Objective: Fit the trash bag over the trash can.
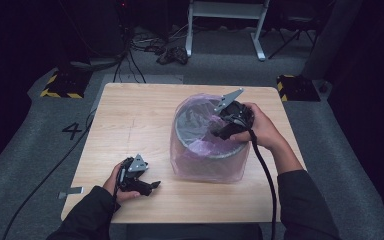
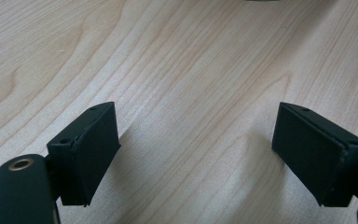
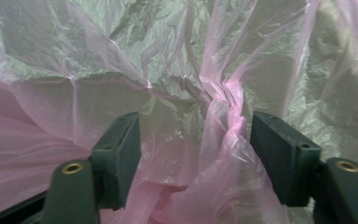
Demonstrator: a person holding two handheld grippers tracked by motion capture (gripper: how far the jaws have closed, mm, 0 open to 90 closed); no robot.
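A round grey bin (image 1: 179, 126) stands right of the table's middle, lined with a thin pink plastic bag (image 1: 206, 167) that drapes over its outside. My right gripper (image 1: 218, 131) reaches over the bin's right rim and points into it. In the right gripper view its jaws (image 3: 196, 149) stand apart, and a twisted fold of the pink bag (image 3: 226, 107) rises loosely between them, close to the right-hand jaw. My left gripper (image 1: 154, 186) rests low near the table's front left. In the left gripper view it (image 2: 196, 144) is open with bare wood between its jaws.
The light wooden table (image 1: 135, 115) has bare room to the left of and behind the bin. Beyond it are cables on grey carpet, a white frame's legs (image 1: 257, 45) and yellow-black striped bases (image 1: 60, 87). A cable trails from the right gripper off the front edge.
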